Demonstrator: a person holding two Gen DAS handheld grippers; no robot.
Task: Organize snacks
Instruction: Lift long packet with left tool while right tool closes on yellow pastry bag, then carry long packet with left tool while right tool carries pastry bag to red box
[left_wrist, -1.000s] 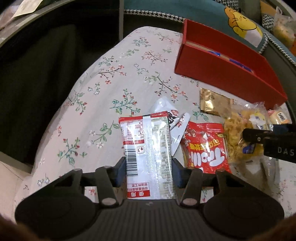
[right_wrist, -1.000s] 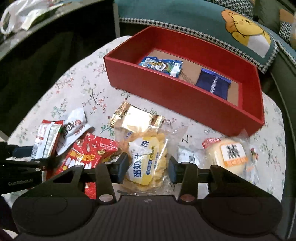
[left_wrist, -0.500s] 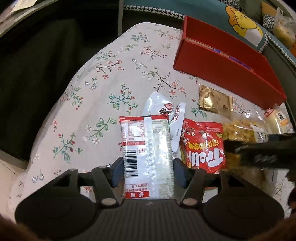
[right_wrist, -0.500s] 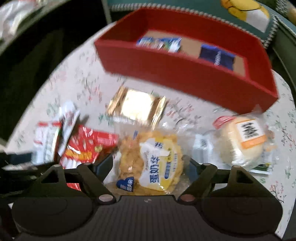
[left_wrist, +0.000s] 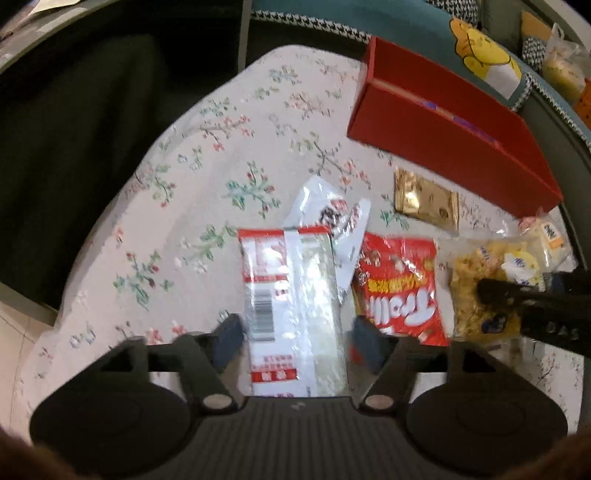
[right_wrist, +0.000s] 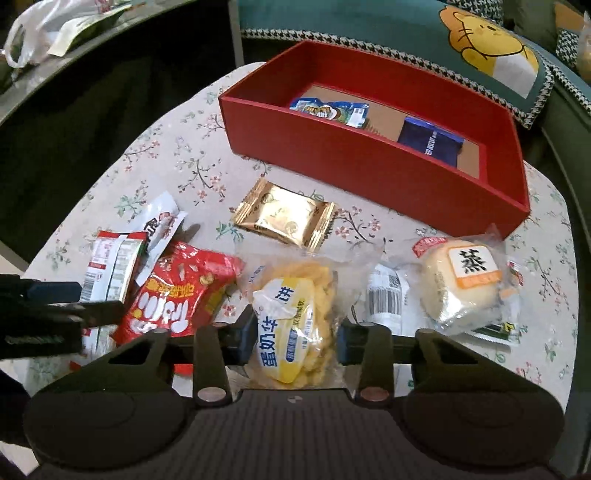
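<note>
The yellow egg-milk cracker pack (right_wrist: 295, 325) lies at the near edge of the floral desk (right_wrist: 177, 158), pinched between the pads of the right hand-held gripper (right_wrist: 295, 332). The left hand-held gripper (left_wrist: 295, 332) is opening around the red-and-white sachet (left_wrist: 291, 310), pads clear of it. A red gummy bag (left_wrist: 399, 284) lies between them; the red box (right_wrist: 369, 173) stands behind
</note>
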